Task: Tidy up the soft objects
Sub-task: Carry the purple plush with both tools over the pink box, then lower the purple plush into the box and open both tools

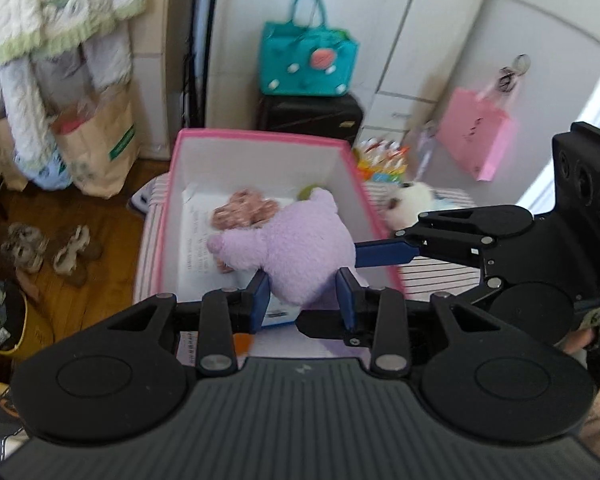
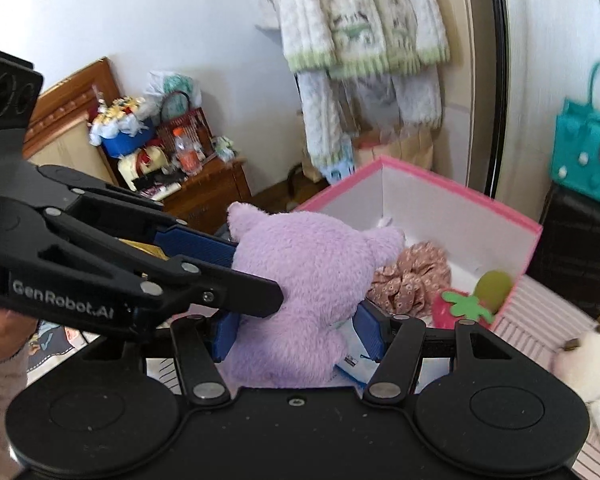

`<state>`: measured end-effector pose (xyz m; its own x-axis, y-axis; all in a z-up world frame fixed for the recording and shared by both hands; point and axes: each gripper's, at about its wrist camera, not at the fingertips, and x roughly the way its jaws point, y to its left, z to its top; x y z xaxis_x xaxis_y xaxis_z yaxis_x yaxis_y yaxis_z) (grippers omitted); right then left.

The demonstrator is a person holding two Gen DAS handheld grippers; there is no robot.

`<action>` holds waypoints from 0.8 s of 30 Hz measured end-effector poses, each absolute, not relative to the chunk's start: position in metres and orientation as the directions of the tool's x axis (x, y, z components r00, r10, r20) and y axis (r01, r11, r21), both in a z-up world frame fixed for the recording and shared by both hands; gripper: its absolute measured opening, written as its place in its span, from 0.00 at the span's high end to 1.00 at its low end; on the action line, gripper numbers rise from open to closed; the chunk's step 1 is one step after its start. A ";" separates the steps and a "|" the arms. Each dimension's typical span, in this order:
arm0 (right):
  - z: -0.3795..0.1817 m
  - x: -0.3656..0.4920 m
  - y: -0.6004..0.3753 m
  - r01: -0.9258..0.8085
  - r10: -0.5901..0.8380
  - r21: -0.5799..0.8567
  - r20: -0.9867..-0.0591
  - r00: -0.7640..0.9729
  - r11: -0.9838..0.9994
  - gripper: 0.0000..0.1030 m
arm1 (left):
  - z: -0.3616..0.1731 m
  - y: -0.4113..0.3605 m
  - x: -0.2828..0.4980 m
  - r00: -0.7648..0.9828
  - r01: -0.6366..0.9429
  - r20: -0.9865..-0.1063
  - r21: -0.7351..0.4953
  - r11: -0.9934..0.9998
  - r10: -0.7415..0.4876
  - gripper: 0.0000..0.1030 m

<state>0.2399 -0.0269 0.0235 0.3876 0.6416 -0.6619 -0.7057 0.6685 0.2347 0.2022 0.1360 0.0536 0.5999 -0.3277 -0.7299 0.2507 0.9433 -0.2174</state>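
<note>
**Two grippers, one purple plush toy over the pink box**

Two hand-held grippers clasp the same purple plush toy (image 1: 300,248) from different sides. In the left wrist view, the left gripper (image 1: 306,294) has its blue pads pressed into the toy's lower end, while the right gripper (image 1: 374,254) reaches in from the right edge and one blue finger meets the toy's side. In the right wrist view, the right gripper (image 2: 300,332) squeezes the toy's body between its blue pads, and the left gripper (image 2: 236,276) enters from the left, gripping the toy's flank.

The toy hangs above the near part of an open pink box (image 1: 256,138) with a white interior. Inside the box lie a pinkish-brown floral fabric piece (image 2: 414,280), a red strawberry-shaped soft item (image 2: 458,308) with a green leaf, and a printed sheet on the floor of the box. The box sits on a pink-and-white striped surface (image 2: 540,316). A white plush toy (image 2: 592,364) lies on that surface, outside the box on its right side. A teal bag (image 1: 308,60) stands on a dark case behind the box.
</note>
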 end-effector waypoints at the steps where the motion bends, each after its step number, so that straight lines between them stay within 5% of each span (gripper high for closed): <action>1: 0.018 0.246 -0.022 -0.701 0.634 0.235 -0.672 0.384 0.673 0.36 | 0.048 0.139 0.212 0.587 0.237 -0.742 -0.224 0.945 -0.323 0.67; 14: -0.037 0.311 0.015 -0.593 0.566 0.332 -0.782 0.262 0.733 0.36 | 0.003 0.162 0.283 0.431 0.213 -0.846 -0.244 0.946 -0.315 0.68; 24: -0.038 0.313 0.018 -0.647 0.563 0.299 -0.788 0.247 0.702 0.34 | 0.001 0.161 0.280 0.469 0.254 -0.826 -0.212 0.944 -0.312 0.67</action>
